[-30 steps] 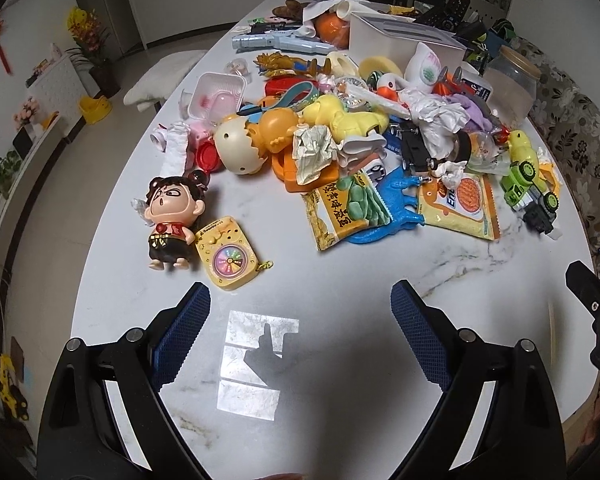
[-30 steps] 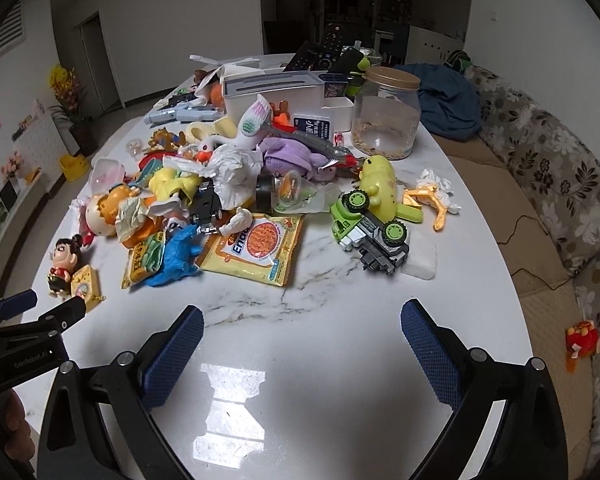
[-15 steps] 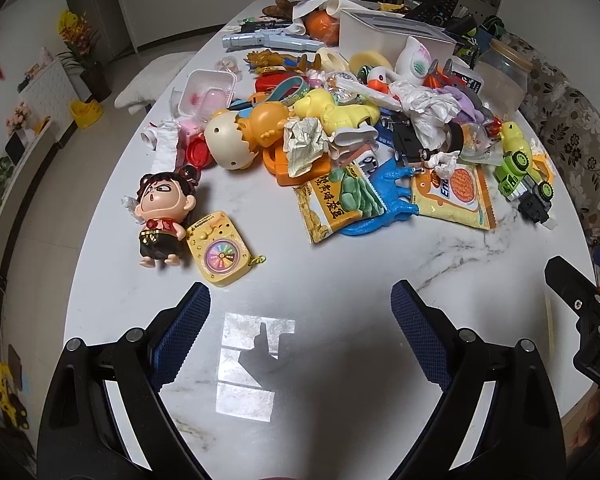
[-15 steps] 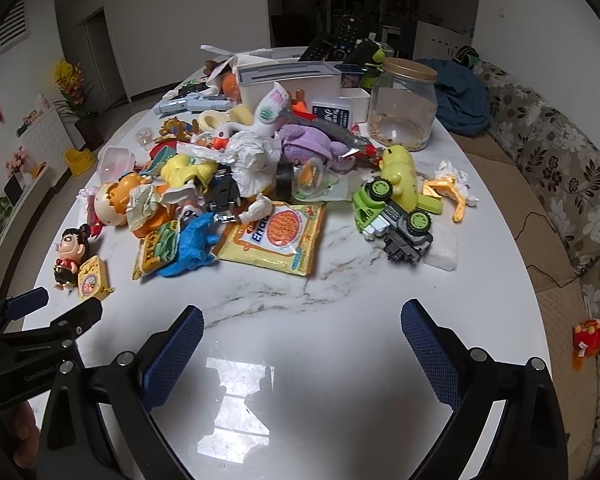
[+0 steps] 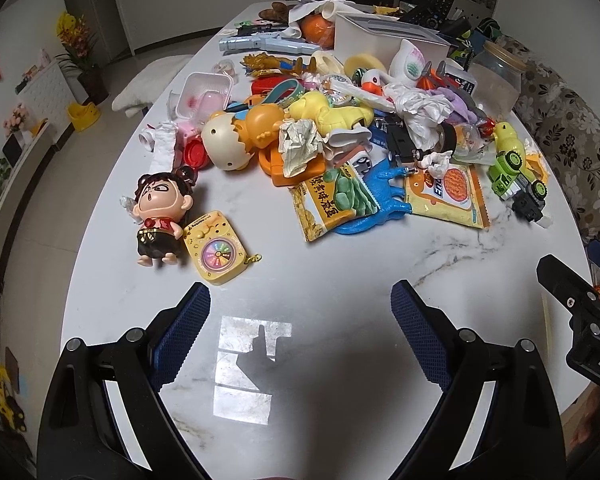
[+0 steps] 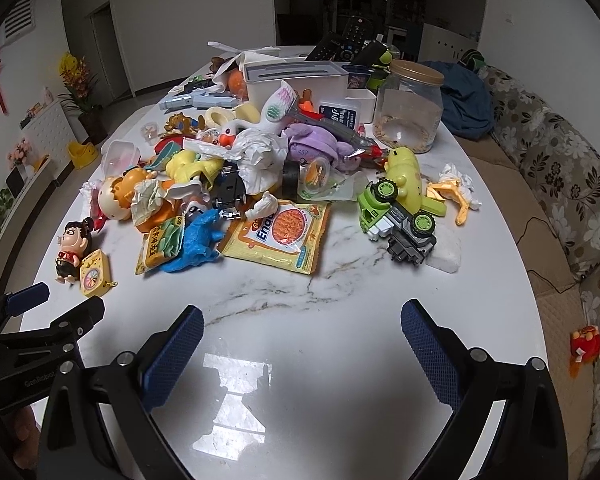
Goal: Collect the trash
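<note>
Toys and trash lie heaped on a white marble table (image 5: 340, 280) (image 6: 340, 292). Trash in the heap: a yellow snack wrapper (image 5: 448, 196) (image 6: 280, 236), a green-and-yellow snack packet (image 5: 332, 204) (image 6: 160, 244), crumpled white paper (image 5: 420, 114) (image 6: 260, 156) and a crumpled paper ball (image 5: 300, 144) (image 6: 146, 198). My left gripper (image 5: 300, 332) is open over bare tabletop, well short of the heap. My right gripper (image 6: 302, 344) is open too, nothing between its fingers, near the table's front edge.
Toys surround the trash: a doll (image 5: 158, 216), a yellow spinner toy (image 5: 218, 248), a blue dinosaur (image 6: 200, 240), a green truck (image 6: 396, 216). At the back stand a glass jar (image 6: 410, 108) and a white box (image 6: 296, 80). A sofa (image 6: 560, 184) lies right.
Both grippers have drawn back and tilted a little, so the heap sits slightly farther off and higher in both views. Nothing on the table has moved.
</note>
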Tool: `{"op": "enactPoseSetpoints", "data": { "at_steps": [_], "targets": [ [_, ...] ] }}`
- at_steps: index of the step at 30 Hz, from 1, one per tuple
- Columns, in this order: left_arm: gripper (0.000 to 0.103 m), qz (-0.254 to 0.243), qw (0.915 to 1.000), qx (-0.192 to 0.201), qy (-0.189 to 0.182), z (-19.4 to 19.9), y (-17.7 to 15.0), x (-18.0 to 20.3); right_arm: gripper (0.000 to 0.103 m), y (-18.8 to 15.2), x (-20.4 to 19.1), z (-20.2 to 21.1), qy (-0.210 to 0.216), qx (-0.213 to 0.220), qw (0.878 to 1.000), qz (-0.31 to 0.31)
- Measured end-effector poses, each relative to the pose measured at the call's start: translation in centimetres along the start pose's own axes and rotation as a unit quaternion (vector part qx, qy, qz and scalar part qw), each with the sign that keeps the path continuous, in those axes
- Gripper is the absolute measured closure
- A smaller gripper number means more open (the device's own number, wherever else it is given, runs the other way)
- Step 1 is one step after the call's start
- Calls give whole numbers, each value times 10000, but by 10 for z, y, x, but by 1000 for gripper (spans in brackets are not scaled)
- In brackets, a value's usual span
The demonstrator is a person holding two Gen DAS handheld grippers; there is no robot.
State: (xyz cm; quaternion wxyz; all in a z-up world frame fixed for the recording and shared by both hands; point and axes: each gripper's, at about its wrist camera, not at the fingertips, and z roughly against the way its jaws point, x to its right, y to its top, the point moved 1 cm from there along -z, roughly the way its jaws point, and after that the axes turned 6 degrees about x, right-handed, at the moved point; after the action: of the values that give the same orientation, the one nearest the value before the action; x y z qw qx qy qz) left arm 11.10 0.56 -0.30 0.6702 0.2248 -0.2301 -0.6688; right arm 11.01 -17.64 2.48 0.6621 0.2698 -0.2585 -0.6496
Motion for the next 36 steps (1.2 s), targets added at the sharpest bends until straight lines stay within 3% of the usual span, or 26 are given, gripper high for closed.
{"op": "enactPoseSetpoints", "data": {
  "at_steps": [36],
  "targets": [
    [14,-8,10000,45,-13,2,-3,0,5,-3,-1,1,14,-33,10000,15]
  ]
}}
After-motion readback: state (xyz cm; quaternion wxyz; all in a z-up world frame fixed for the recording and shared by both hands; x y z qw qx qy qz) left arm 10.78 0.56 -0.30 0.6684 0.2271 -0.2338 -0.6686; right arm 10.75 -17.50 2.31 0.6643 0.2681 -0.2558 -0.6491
